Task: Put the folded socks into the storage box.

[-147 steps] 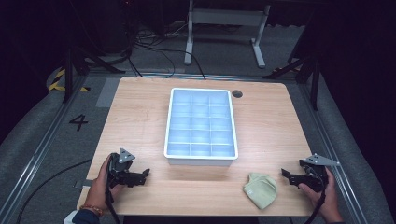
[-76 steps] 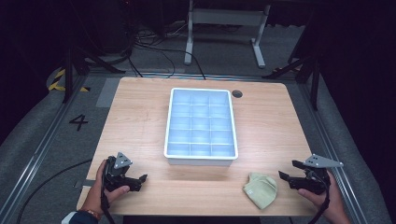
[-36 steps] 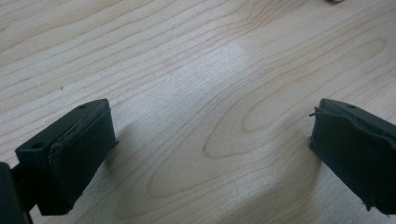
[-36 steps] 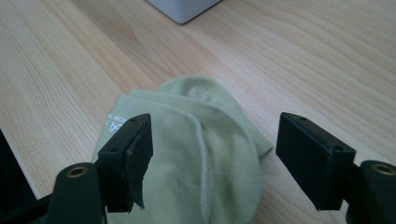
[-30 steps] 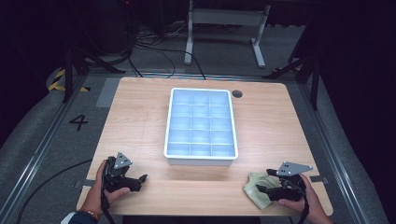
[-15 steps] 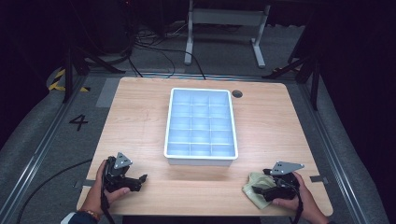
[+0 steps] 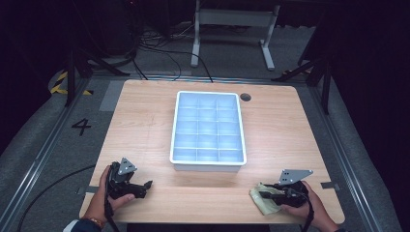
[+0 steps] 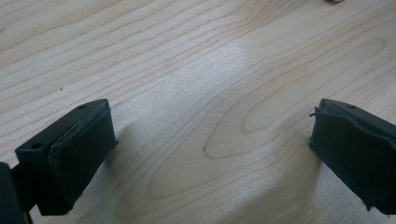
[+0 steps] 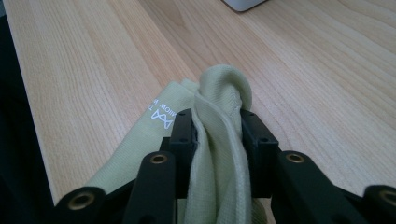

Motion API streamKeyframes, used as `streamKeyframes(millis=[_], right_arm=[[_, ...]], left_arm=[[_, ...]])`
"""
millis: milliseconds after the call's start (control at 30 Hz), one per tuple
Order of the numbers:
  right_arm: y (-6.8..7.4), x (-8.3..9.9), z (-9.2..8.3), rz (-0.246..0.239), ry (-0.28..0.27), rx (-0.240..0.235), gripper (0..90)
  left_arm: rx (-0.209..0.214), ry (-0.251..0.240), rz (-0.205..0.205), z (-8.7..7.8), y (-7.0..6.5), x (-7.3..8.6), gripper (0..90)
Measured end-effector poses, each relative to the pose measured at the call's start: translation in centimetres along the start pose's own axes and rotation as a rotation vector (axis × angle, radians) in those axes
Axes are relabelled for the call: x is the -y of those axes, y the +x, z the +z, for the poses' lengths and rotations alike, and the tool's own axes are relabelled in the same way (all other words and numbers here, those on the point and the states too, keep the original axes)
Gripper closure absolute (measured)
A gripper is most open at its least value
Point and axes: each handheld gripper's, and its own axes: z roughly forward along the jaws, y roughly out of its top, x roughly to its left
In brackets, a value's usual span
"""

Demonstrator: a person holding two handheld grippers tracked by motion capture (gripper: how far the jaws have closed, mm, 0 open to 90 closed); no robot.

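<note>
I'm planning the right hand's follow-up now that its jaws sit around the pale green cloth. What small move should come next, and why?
Probably a short lift. The right gripper has just been closing, and its jaws now pinch a raised fold of the pale green cloth, the rest lying on the wooden table near its front edge. Raising it would test the grip before carrying it toward the white compartment tray.

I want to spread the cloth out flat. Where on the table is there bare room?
Bare wood lies left of the white compartment tray, up to the left tool, and right of the tray to the wooden table edge. The front strip between the tools is narrower. It is crowded at the front right, where the right tool pinches the pale green cloth.
</note>
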Motion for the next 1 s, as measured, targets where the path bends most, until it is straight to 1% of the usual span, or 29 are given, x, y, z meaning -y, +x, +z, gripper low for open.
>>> streamKeyframes(millis=[167,400,600,733,933,1000], right_arm=[[0.0,0.1,0.0,0.007,-0.016,-0.004,74.3],[0.2,0.1,-0.1,-0.005,-0.02,0.006,75.6],[0.3,0.2,-0.3,0.0,-0.036,0.012,75.9],[0.2,0.4,-0.8,0.01,-0.063,0.028,76.1],[0.1,0.5,-1.3,0.006,-0.086,0.042,76.3],[0.0,0.4,-1.7,0.014,-0.112,0.051,76.4]], left_arm=[[-0.001,0.0,0.001,0.0,0.0,0.0,0.2],[0.001,0.001,0.006,0.0,0.1,0.0,0.1],[0.0,-0.001,0.003,0.0,0.0,0.0,0.2],[0.001,0.001,0.005,0.0,0.1,0.0,0.2],[0.002,-0.001,0.006,0.0,0.1,0.0,0.2],[0.002,-0.001,0.005,0.0,0.1,0.0,0.2]])
